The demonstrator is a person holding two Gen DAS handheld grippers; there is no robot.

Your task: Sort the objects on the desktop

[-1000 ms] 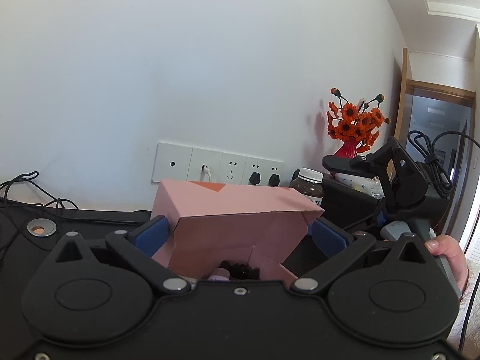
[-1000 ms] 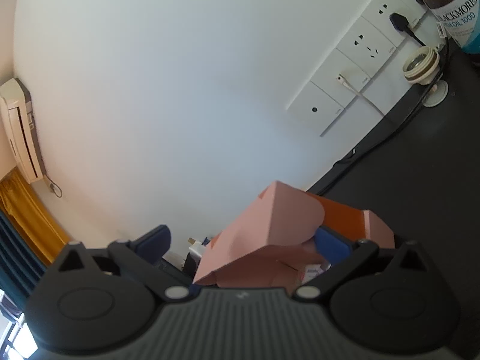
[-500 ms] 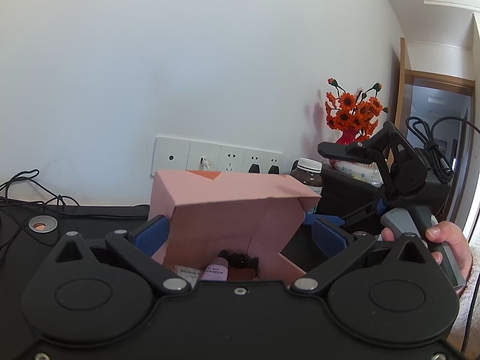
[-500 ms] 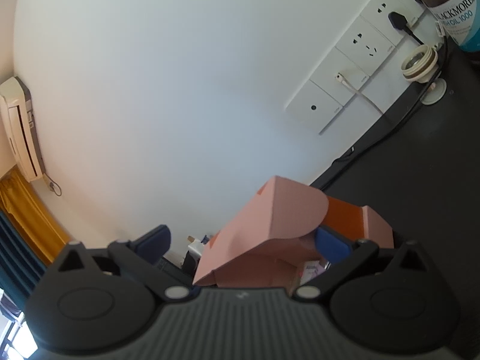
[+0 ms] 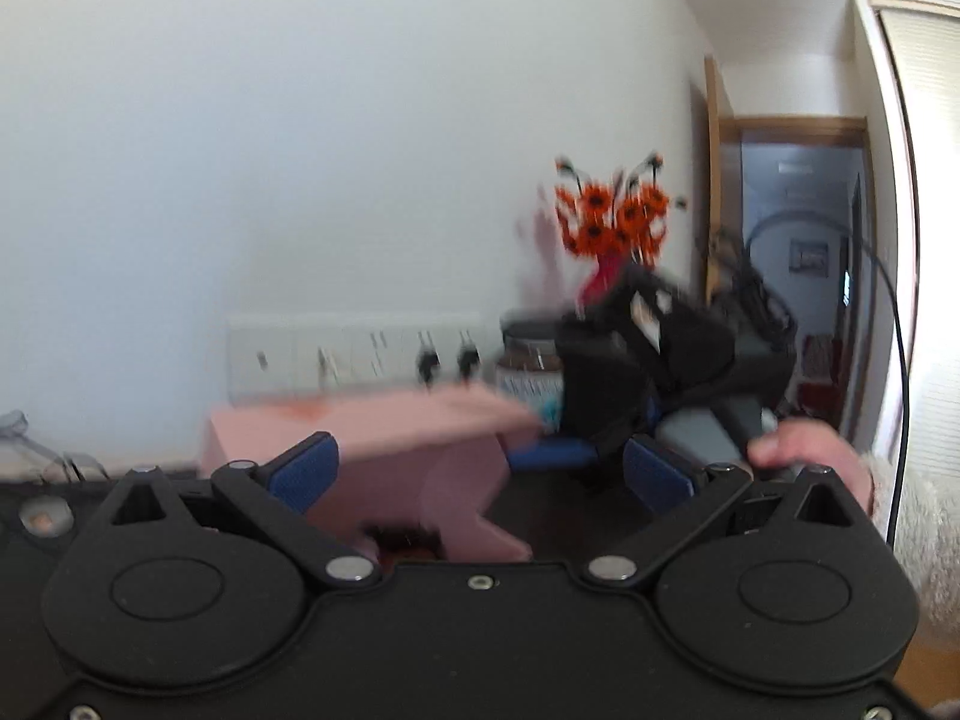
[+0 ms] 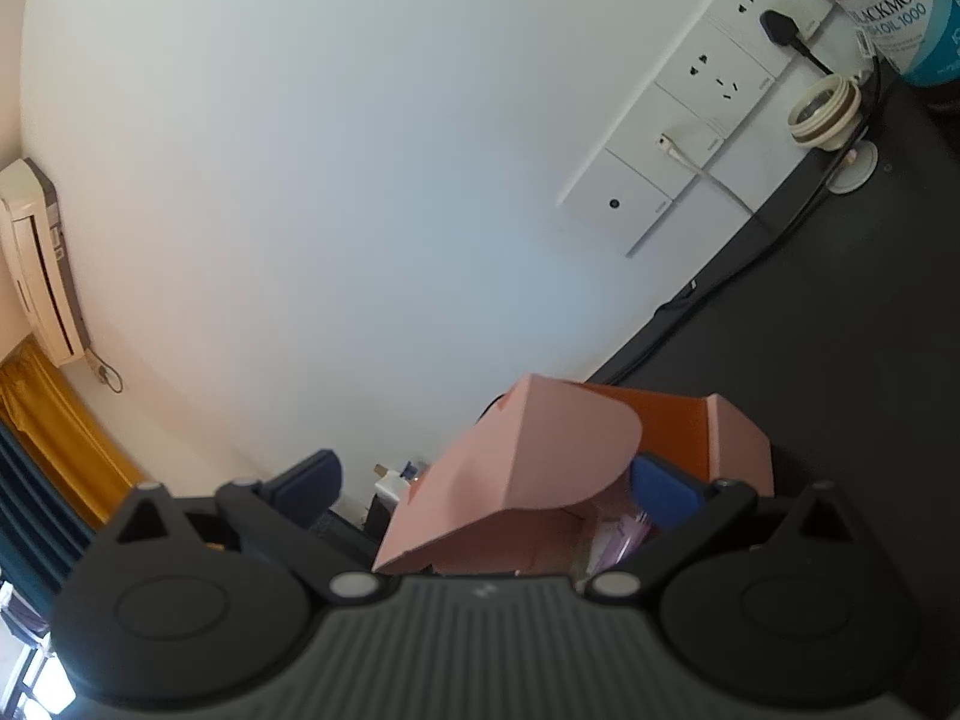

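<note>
Blurred, the left wrist view shows the left gripper [image 5: 477,474] spread wide, the pink cardboard box [image 5: 384,450] on the black desk [image 5: 558,516] between its blue pads. Seen from the right wrist, the right gripper [image 6: 486,489] also gapes, one pad [image 6: 663,495] touching the box's raised lid flap [image 6: 528,450].

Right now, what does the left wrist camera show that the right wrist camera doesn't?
Only the left wrist view, blurred, shows the orange flowers, a doorway, the other gripper's black body and a hand holding it. Only the right wrist view shows an air conditioner, a yellow curtain, a cream ring-shaped object by the cables, and the box's orange inner lining. Both show the pink box with its lid up, the brown supplement bottle, the row of wall sockets and the dark desk.
</note>
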